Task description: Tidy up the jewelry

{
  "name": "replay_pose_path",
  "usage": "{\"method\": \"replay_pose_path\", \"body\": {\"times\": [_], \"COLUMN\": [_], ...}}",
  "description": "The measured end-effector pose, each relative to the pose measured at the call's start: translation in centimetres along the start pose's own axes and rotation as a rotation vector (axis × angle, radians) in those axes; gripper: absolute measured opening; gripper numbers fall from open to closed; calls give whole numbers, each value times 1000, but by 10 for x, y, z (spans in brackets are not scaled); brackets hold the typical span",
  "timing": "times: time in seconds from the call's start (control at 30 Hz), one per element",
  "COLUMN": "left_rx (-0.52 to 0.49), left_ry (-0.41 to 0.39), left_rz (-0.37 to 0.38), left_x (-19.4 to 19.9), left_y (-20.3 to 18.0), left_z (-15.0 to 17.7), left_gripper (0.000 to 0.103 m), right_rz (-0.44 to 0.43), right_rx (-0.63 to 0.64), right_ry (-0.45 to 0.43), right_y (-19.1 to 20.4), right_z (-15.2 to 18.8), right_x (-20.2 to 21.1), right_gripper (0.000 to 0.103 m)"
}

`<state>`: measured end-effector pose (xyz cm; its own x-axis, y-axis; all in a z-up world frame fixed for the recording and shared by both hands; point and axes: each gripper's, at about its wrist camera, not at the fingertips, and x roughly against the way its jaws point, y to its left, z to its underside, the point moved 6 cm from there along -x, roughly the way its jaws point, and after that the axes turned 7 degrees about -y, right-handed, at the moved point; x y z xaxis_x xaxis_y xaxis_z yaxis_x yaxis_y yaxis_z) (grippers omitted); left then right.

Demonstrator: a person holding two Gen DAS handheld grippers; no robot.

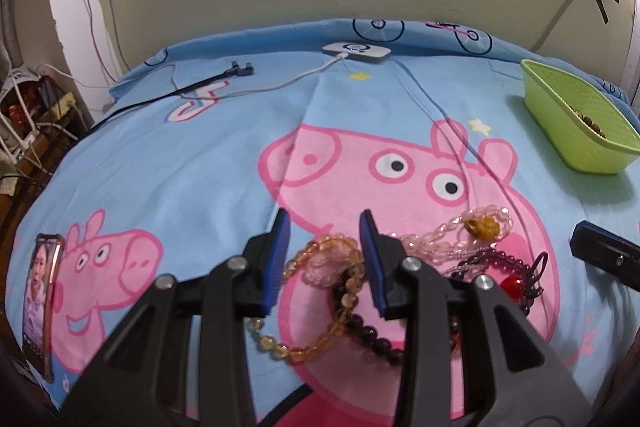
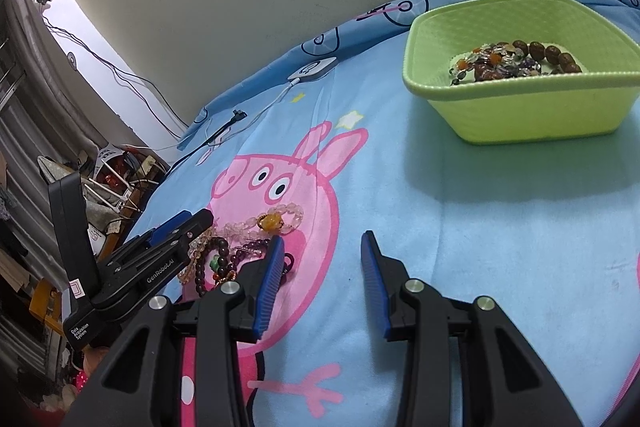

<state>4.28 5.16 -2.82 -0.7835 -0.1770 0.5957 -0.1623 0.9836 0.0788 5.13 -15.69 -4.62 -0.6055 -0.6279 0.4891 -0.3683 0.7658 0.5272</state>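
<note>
A left gripper (image 1: 324, 259) hangs over a heap of bracelets (image 1: 400, 267) lying on a bed (image 1: 180, 167) spread with a blue cartoon-pig sheet, low centre of the left wrist view. Its fingers (image 1: 278, 259) stand apart, straddling an amber bracelet (image 1: 320, 263) without pressing on it. Whether the beads touch either pad cannot be told.

In the right wrist view the right gripper (image 2: 322, 283) sits lower centre, fingers apart over bare sheet and holding nothing, with the heap just to its left.

A green basket (image 2: 520, 115), upper right of that frame, already holds several beaded pieces (image 2: 516, 63) and stands well apart from the heap.

The step in hand appears to be picking the next bracelet from the pile, with part of the sorting done and several strands left. The next move likely calls for the left fingers to close on a single loop rather than the tangle, lift it free, and carry it rightward to the basket. Neighbouring strands overlap and could be dragged along.

A phone (image 1: 40, 299) lies at the lower left of the left wrist view, and a white charger (image 1: 356, 51) with its cable rests near the headboard, upper centre.
</note>
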Motion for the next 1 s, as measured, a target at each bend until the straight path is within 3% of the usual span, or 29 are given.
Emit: {"method": "replay_pose_path", "body": {"times": [1.0], "left_rx": [-29], "left_ry": [-6], "left_rz": [-1], "left_x": [3], "left_y": [-3], "left_z": [1], "left_gripper": [34], "right_rz": [-10], "right_rx": [-13], "right_ry": [0], "right_y": [-2], "right_z": [1], "right_x": [0], "right_gripper": [21]}}
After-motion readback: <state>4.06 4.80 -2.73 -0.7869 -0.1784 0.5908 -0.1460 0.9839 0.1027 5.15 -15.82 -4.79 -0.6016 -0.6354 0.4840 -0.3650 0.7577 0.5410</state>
